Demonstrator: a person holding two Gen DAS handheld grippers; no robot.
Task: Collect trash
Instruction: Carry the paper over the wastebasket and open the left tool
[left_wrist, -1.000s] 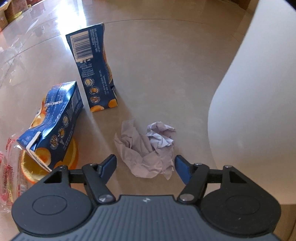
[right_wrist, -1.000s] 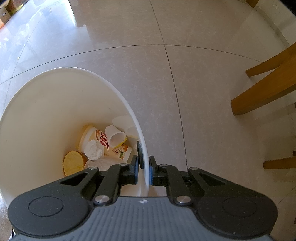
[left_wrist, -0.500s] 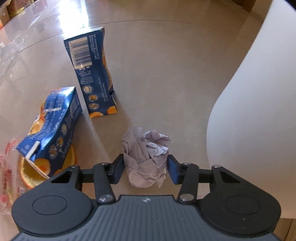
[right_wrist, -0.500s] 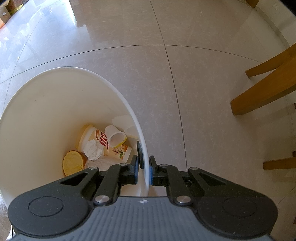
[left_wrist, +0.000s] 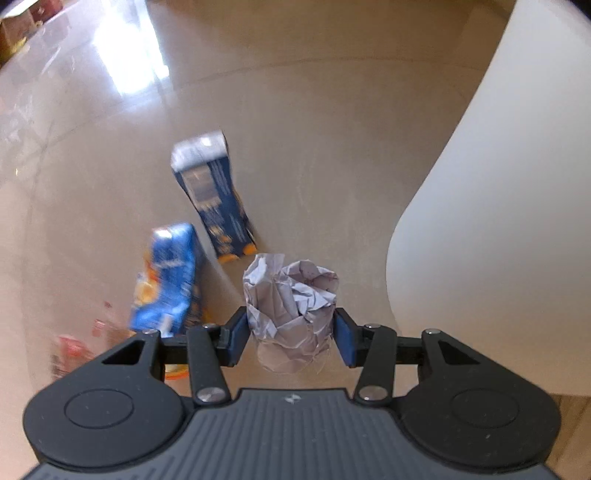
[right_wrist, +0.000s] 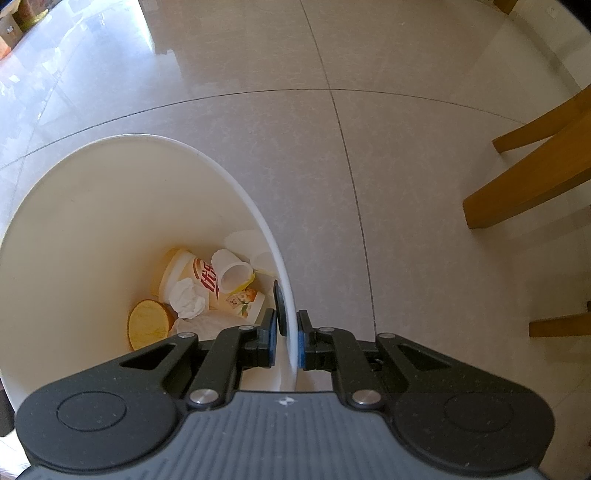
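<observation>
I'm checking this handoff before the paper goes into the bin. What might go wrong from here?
1. The crumpled paper is soft and loosely balled; held only at its sides by the left tool, it may slip out on the way to the white bin.
2. The right tool clamps just the bin's thin rim, so the bin may tip or twist.
3. The upright juice carton stands close by and may be knocked over.
</observation>
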